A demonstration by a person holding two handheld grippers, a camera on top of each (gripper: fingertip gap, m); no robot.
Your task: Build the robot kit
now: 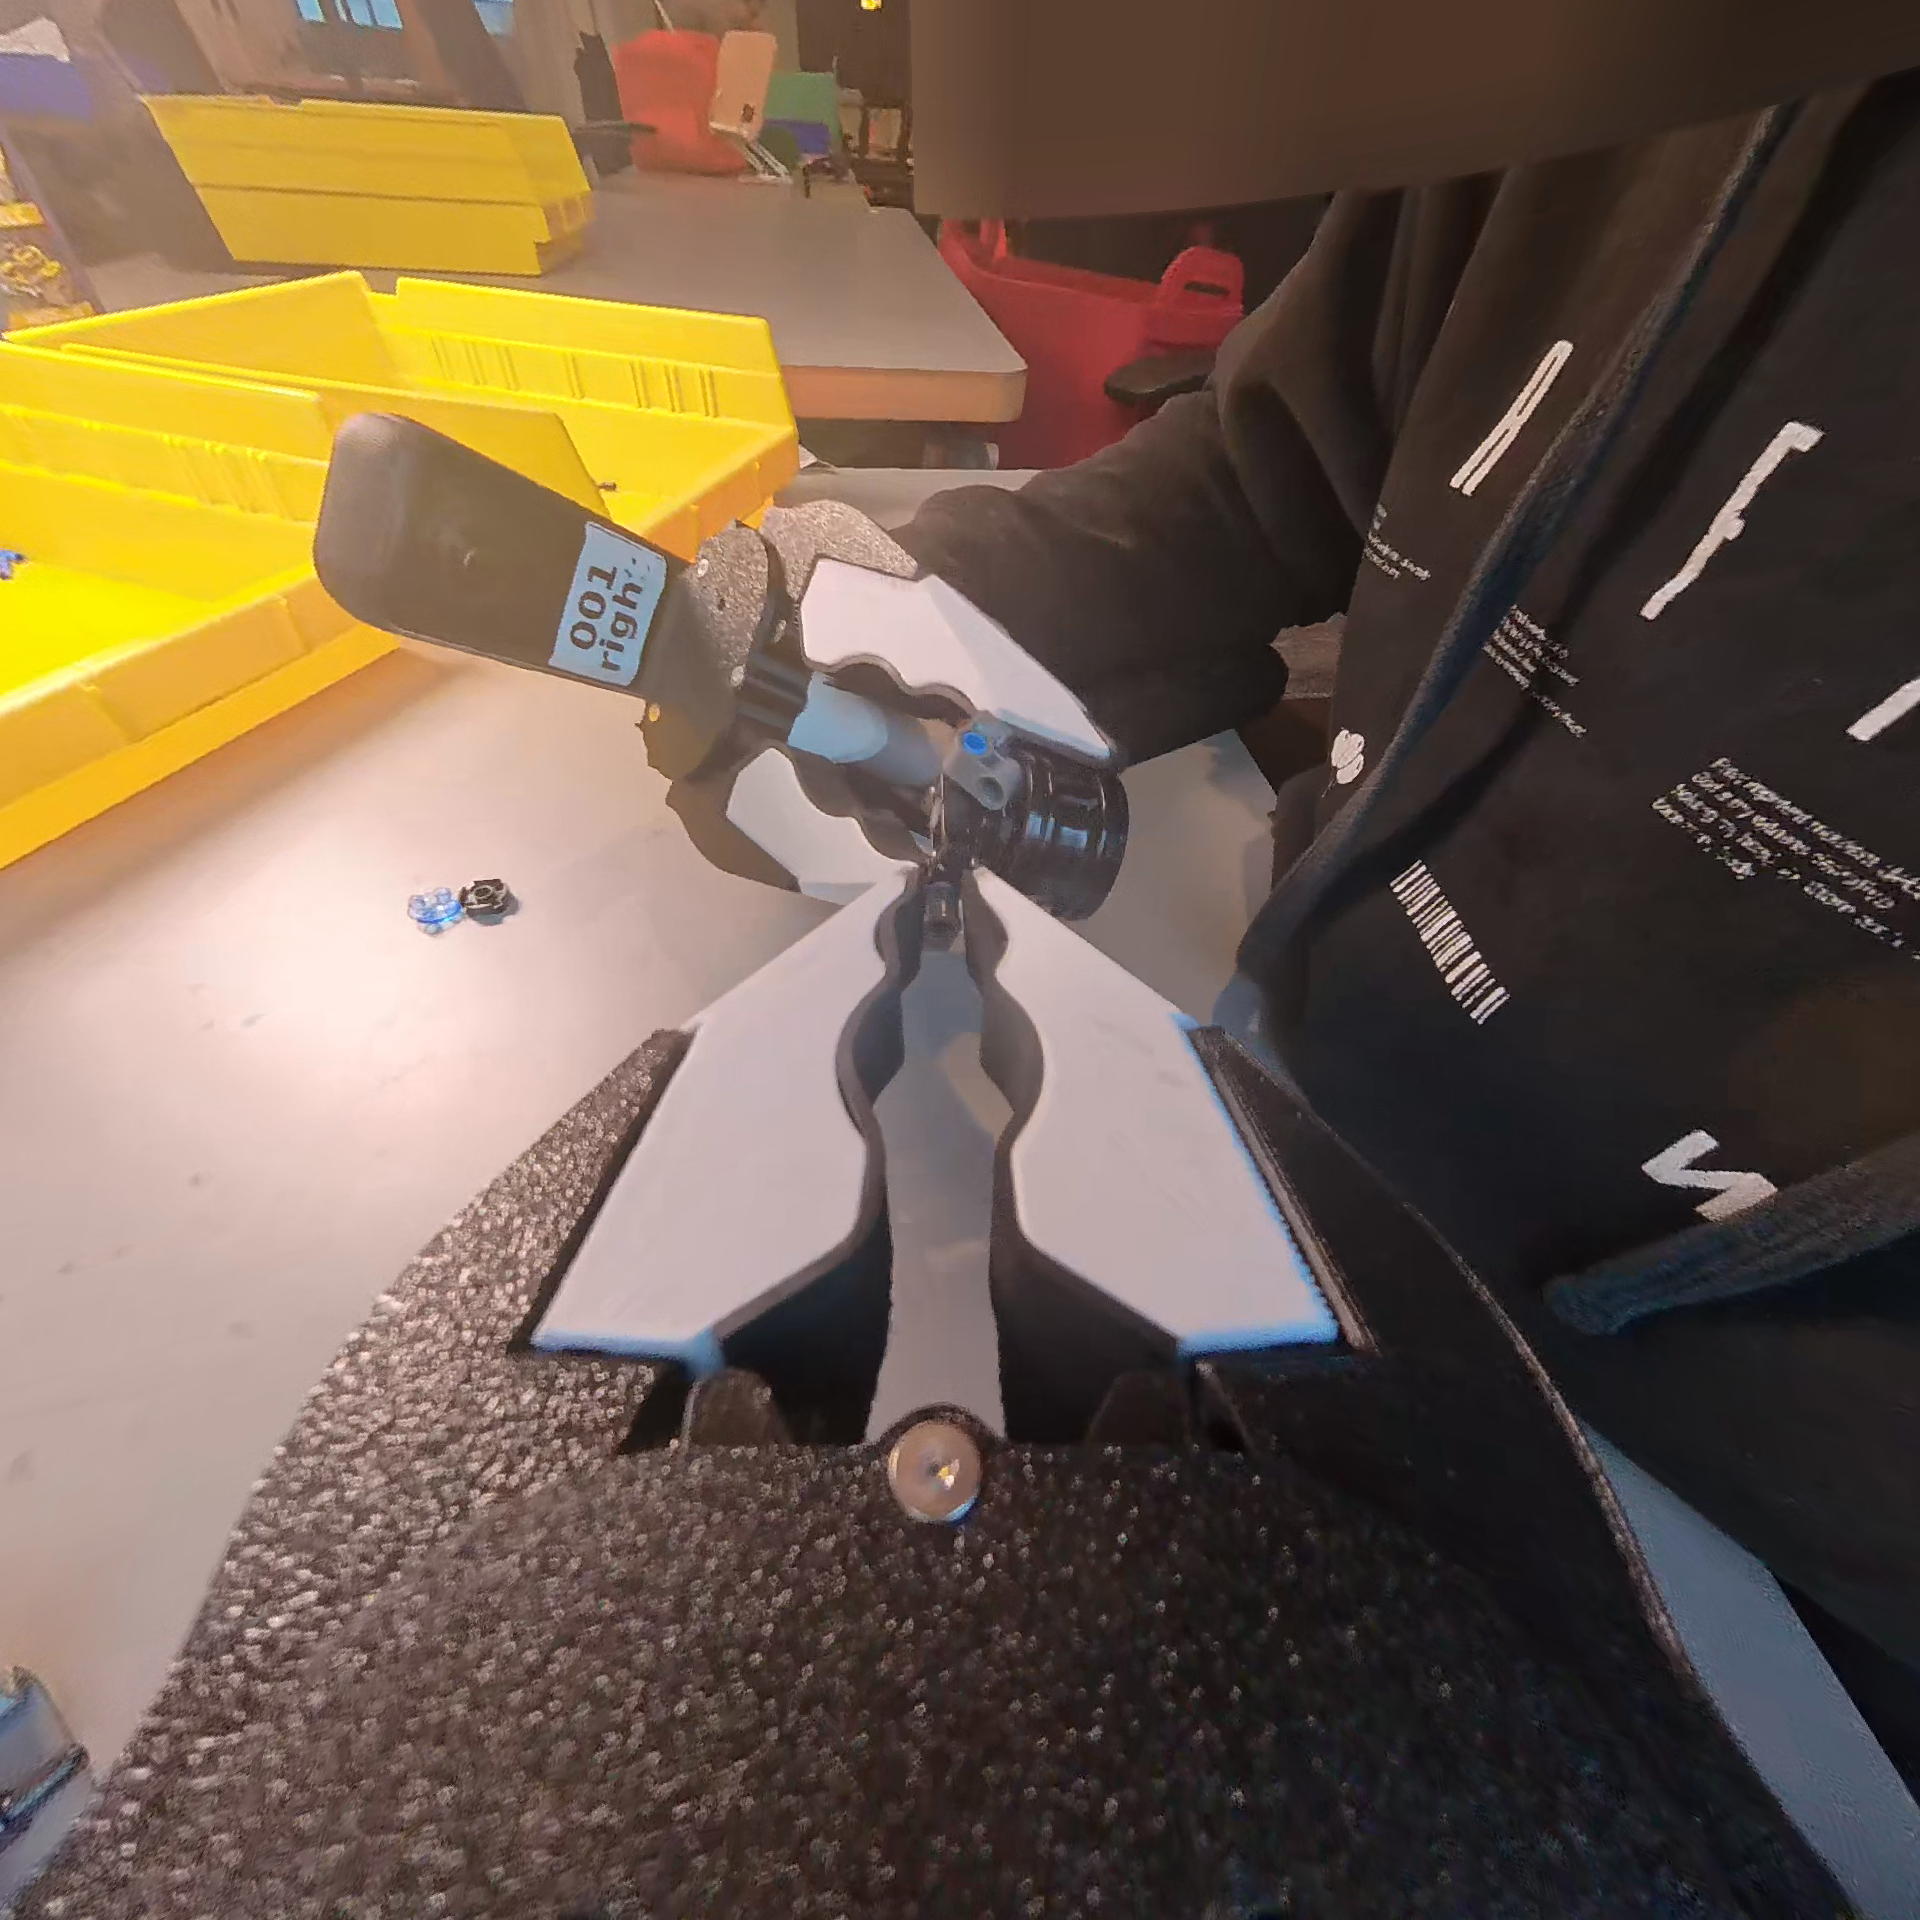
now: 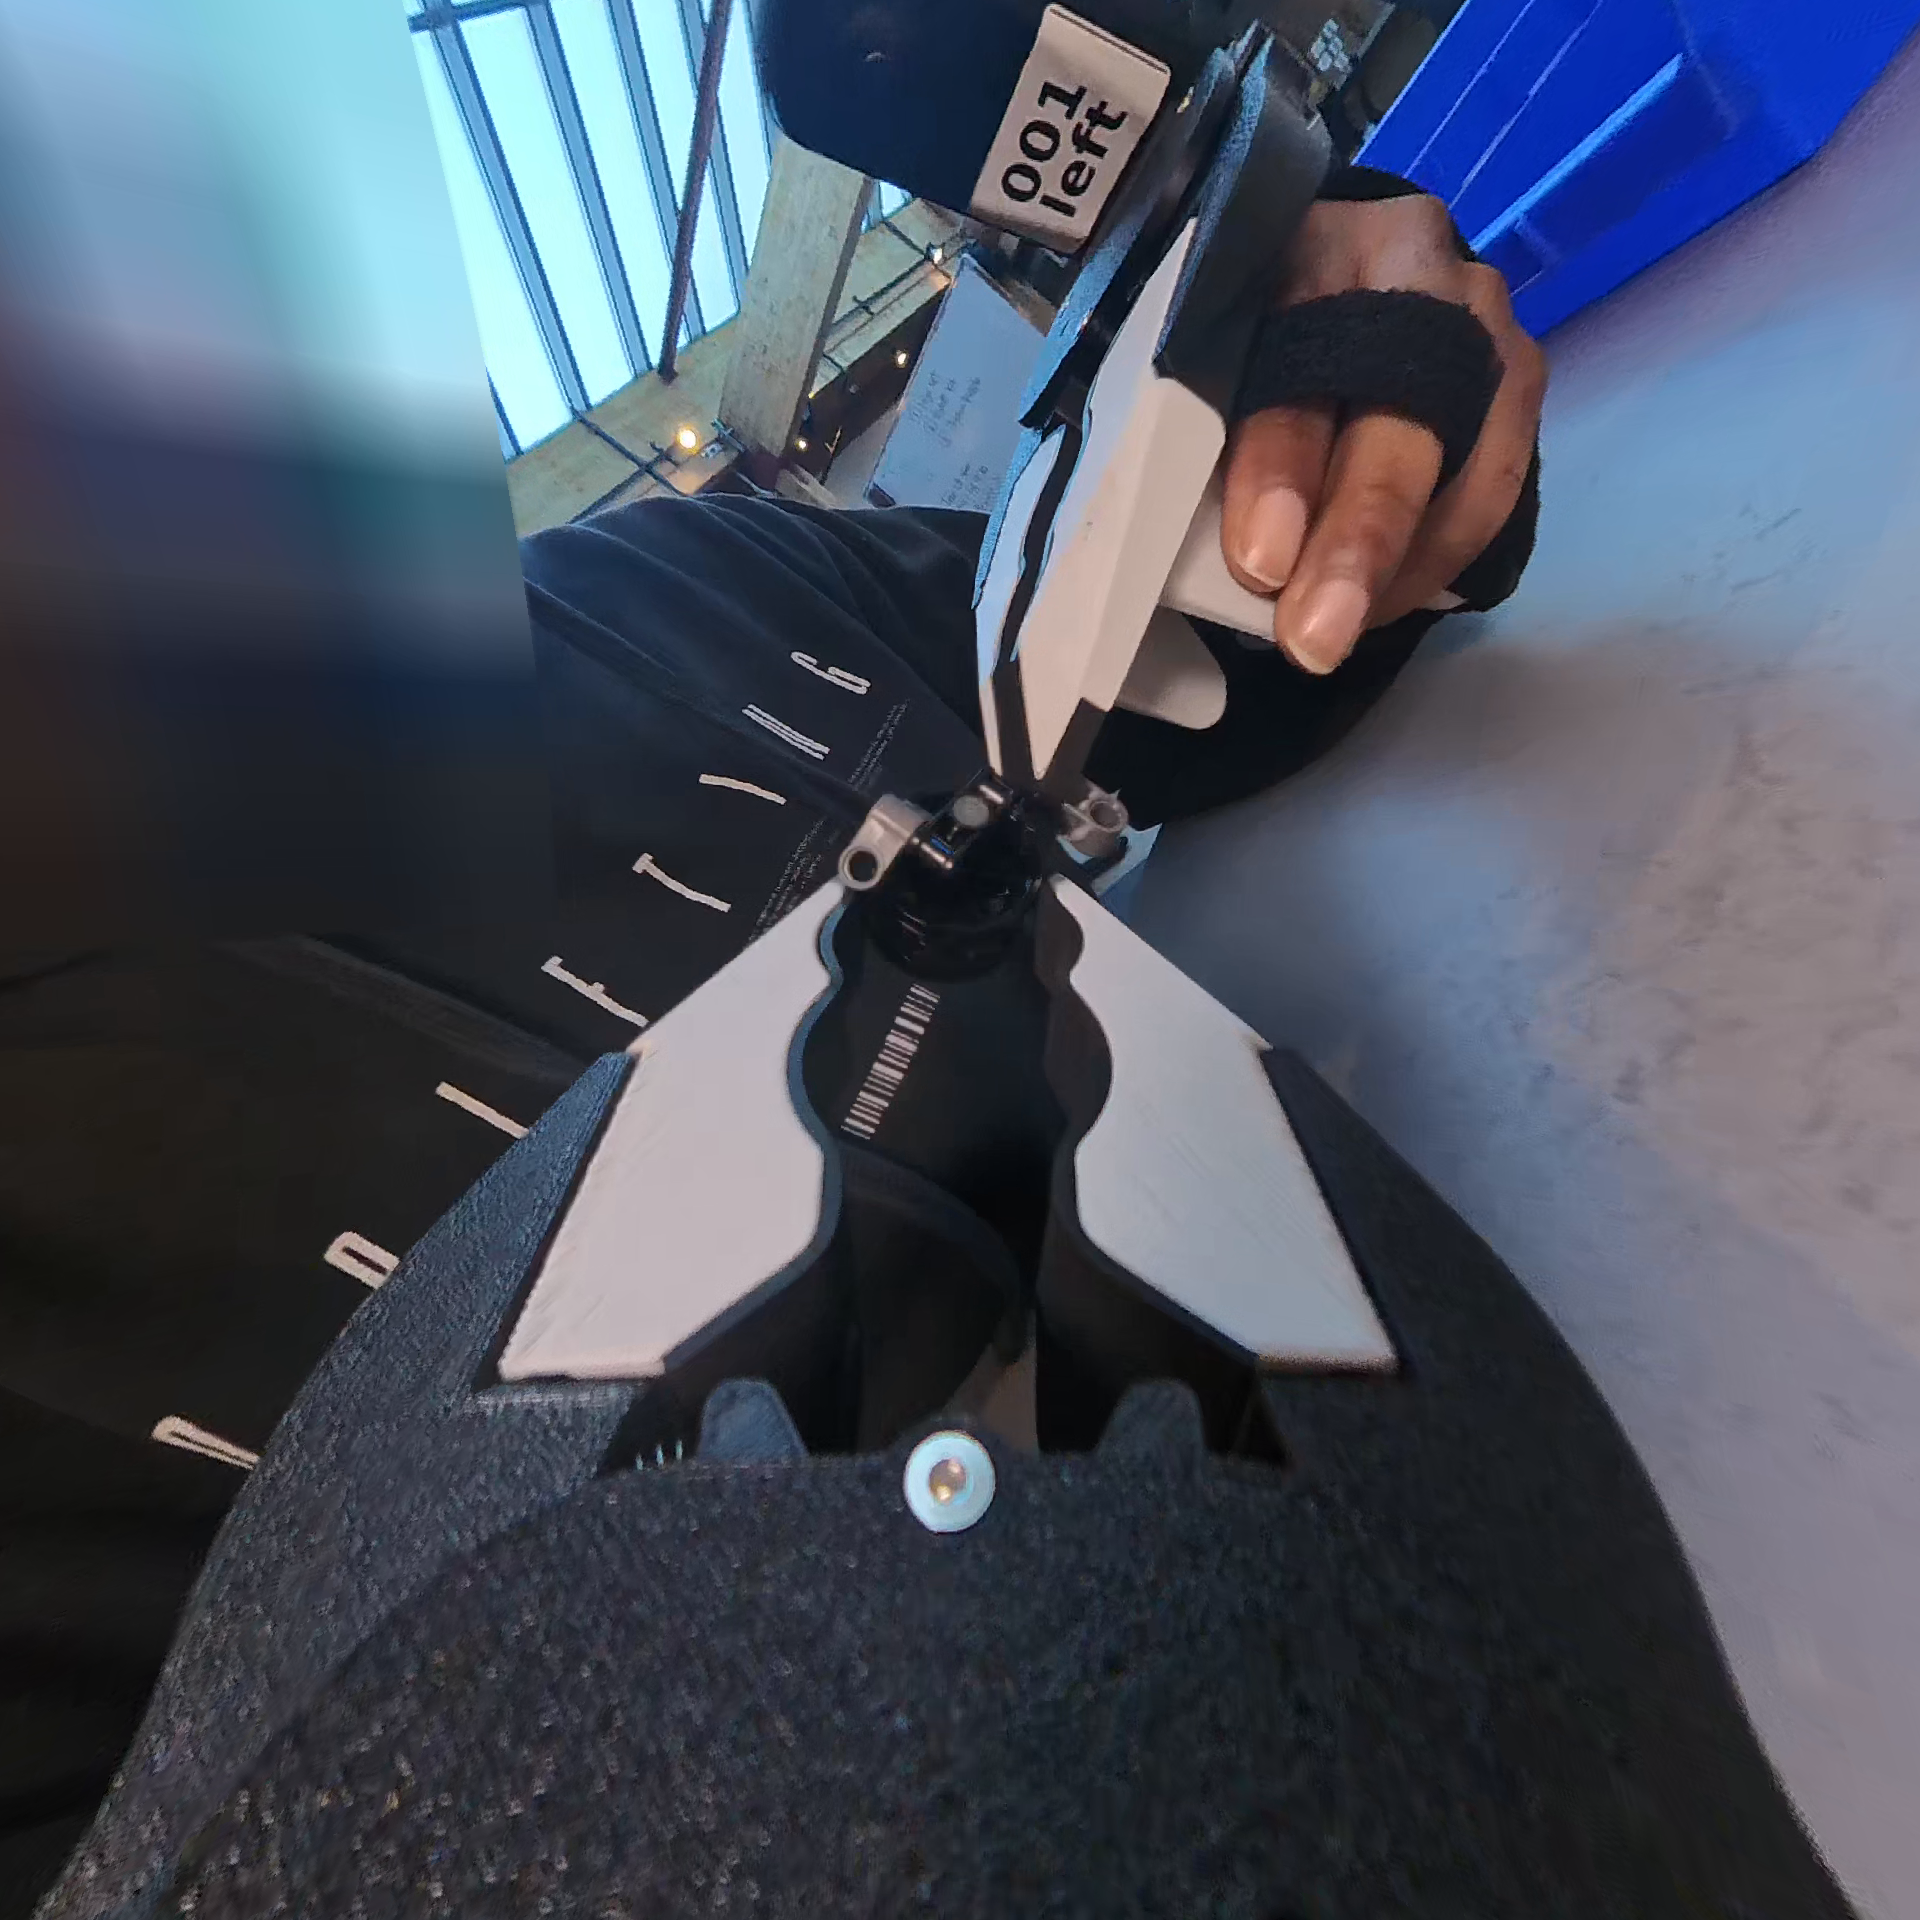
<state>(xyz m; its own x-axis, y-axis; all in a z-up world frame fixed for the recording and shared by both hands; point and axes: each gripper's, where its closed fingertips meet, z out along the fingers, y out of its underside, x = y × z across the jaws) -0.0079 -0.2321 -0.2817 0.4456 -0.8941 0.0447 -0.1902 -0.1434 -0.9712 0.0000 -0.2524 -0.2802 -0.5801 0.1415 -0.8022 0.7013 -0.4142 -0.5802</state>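
Note:
My left gripper point(image 1: 932, 885) is shut on a small black pin point(image 1: 941, 921) that sticks out of a toy-brick assembly. My right gripper point(image 2: 940, 896) is shut on that assembly's black wheel point(image 2: 948, 914), which carries grey connector pieces point(image 2: 883, 836). In the left wrist view the right gripper point(image 1: 987, 821) comes in from the upper left with the wheel point(image 1: 1070, 844) and a grey connector with a blue dot point(image 1: 977, 764). In the right wrist view the left gripper point(image 2: 1023, 781) comes down from above, its tips on the assembly. Both are held above the grey table point(image 1: 312, 1091).
Yellow bins point(image 1: 260, 540) stand at the left and on a far table. A small clear blue round piece point(image 1: 434, 907) and a black piece point(image 1: 488, 896) lie on the table. A blue bin point(image 2: 1621, 135) sits at the back right. The person's black printed hoodie point(image 1: 1558, 727) is close behind. My two grippers' fingertips are within a few centimetres of each other.

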